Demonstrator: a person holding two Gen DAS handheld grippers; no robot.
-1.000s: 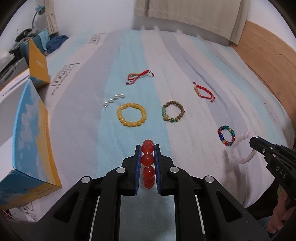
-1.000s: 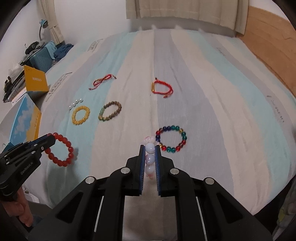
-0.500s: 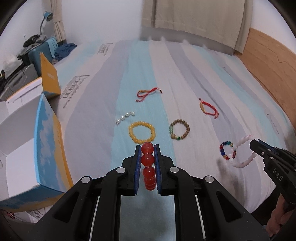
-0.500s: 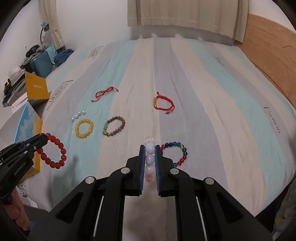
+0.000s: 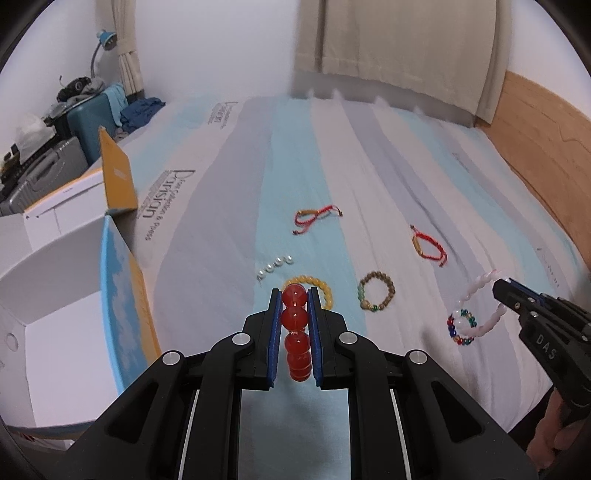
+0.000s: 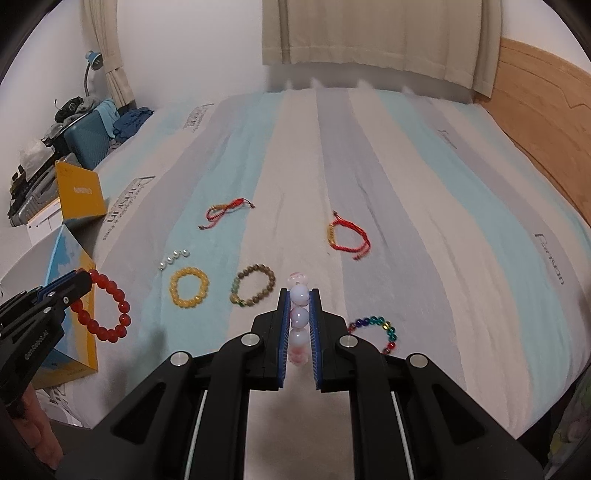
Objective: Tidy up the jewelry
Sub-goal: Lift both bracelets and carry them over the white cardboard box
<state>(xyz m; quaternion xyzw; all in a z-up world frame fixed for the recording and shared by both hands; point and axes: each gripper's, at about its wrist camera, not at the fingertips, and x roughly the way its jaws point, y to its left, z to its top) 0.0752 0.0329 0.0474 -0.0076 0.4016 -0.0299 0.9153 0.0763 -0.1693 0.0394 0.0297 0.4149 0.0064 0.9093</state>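
Jewelry is split between the grippers and the striped bed: the red bead bracelet is clamped between the jaws of the left gripper, raised near the open box at the left, and the pale pink bracelet is pinched in the right gripper. Six pieces lie on the cover: one yellow bracelet, one brown bracelet, one multicoloured bracelet, one pearl strand and two red cord bracelets, farther off.

Ahead of my grippers I see a bed in blue, grey and white stripes. Beyond it hang beige curtains on a white wall; a wooden headboard stands right, suitcases and a blue lamp left.
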